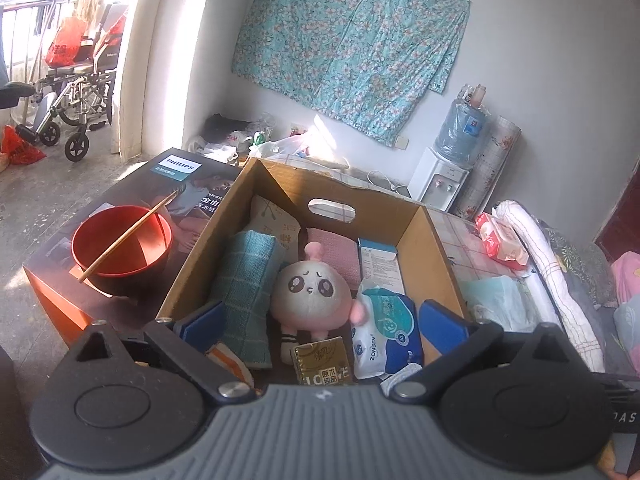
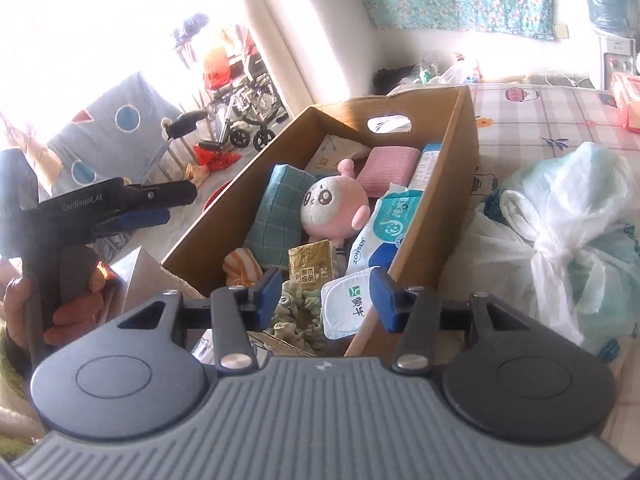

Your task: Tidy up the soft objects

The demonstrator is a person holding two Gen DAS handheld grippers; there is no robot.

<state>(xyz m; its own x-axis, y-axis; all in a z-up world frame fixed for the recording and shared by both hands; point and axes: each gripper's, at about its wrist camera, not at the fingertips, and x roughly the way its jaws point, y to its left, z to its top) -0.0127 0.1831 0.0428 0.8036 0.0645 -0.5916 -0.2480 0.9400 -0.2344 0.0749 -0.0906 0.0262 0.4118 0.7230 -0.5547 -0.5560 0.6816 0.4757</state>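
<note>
Both grippers' fingers spread, empty, tilted down over the cardboard box.

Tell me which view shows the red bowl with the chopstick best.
The left wrist view. There the red bowl sits whole and unobstructed on the printed box beside the cardboard box, the chopstick lying across its rim. In the right wrist view only a red sliver shows past the cardboard wall; no chopstick can be made out.
</note>
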